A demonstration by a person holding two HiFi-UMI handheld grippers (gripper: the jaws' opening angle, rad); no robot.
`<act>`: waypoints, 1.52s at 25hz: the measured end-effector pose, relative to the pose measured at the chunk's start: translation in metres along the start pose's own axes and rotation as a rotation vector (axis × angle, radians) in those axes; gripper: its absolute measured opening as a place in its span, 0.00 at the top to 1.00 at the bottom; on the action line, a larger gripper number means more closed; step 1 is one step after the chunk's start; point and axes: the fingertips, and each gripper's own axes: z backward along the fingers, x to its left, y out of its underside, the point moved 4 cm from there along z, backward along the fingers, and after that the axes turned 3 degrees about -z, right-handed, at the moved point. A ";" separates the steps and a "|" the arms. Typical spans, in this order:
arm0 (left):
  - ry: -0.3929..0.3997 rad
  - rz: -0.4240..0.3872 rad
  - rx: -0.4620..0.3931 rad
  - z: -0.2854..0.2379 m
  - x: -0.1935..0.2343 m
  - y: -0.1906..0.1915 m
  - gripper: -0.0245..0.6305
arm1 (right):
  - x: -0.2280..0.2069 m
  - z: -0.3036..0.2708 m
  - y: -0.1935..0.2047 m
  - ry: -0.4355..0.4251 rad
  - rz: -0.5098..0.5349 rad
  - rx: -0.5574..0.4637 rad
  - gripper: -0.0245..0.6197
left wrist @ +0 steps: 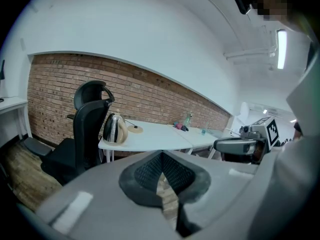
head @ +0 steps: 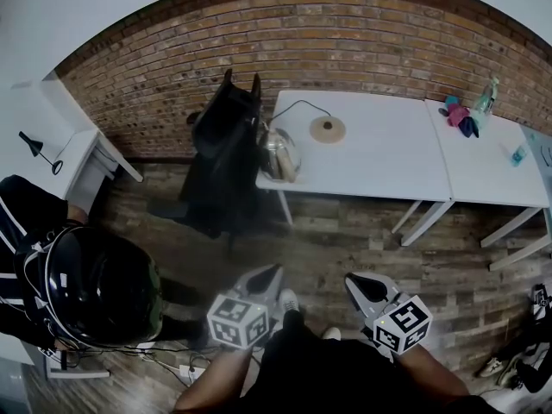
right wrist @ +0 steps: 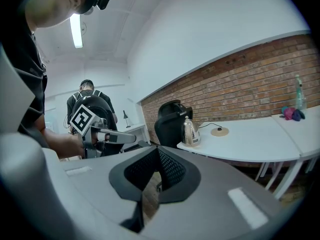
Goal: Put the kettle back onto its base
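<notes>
Head view: the kettle [head: 280, 155], polished metal with a pale handle, stands upright at the near left corner of the white table [head: 379, 169]. It is apart from its round base [head: 328, 129], which lies farther back on the same table, with a cord [head: 293, 108] curving off from it. A black office chair [head: 222, 149] stands just beside the table's left edge, next to the kettle, and a brick wall [head: 345, 41] runs behind. The left gripper [head: 274, 271] and the right gripper [head: 352, 279] are held side by side over the wooden floor [head: 345, 240], well apart from the table and pointing toward it. Left gripper view: the fingers [left wrist: 147, 173] meet at their tips with nothing between them. Right gripper view: the fingers are likewise pressed together and hold nothing, with kettle and base visible beyond on the table. A second person wearing a black helmet [head: 99, 287] is at lower left in the head view.
</notes>
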 end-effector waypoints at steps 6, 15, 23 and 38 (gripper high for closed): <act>-0.006 0.003 0.006 -0.002 0.002 0.001 0.96 | -0.003 -0.001 0.000 -0.002 -0.004 0.002 0.92; -0.002 0.000 0.007 -0.010 0.000 0.000 0.96 | -0.011 -0.002 0.001 0.003 -0.010 0.003 0.92; -0.012 -0.007 0.013 -0.011 0.005 -0.002 0.96 | -0.014 -0.009 0.001 -0.004 -0.018 0.000 0.92; -0.022 0.017 0.026 -0.021 0.028 -0.006 0.96 | -0.023 -0.037 -0.004 -0.017 -0.031 0.029 0.92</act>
